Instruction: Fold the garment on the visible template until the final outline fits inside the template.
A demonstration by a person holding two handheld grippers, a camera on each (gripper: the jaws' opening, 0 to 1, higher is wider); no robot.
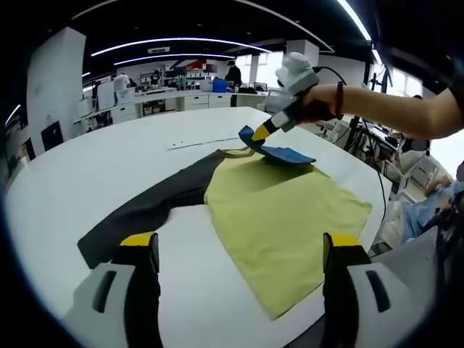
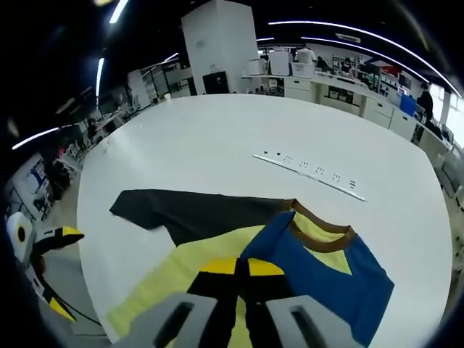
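White table (image 1: 87, 167), large and round-edged, carries the garment (image 1: 283, 217), a T-shirt lying flat at the centre of the left gripper view. Its body is yellow-green; one sleeve (image 1: 145, 210) is black and extends toward 9 o'clock; the other sleeve (image 1: 286, 154) is blue, at 12 o'clock of the yellow panel, with a brown-trimmed collar (image 1: 235, 151) just beside it. In the right gripper view the same garment (image 2: 319, 268) lies at 6 o'clock, the black sleeve (image 2: 181, 210) toward 9 o'clock. A white strip with dark marks (image 2: 308, 174) lies on the table beyond the collar, apart from the cloth. Right tool (image 1: 261, 134), held in a person's hand (image 1: 319, 105), has its yellow-tipped jaws clenched on the edge of the blue sleeve, which is lifted off the table; in its own view (image 2: 243, 268) the jaws meet. Left tool (image 1: 239, 250), at 6 o'clock, has jaws spread wide, released, above the garment's near edge.
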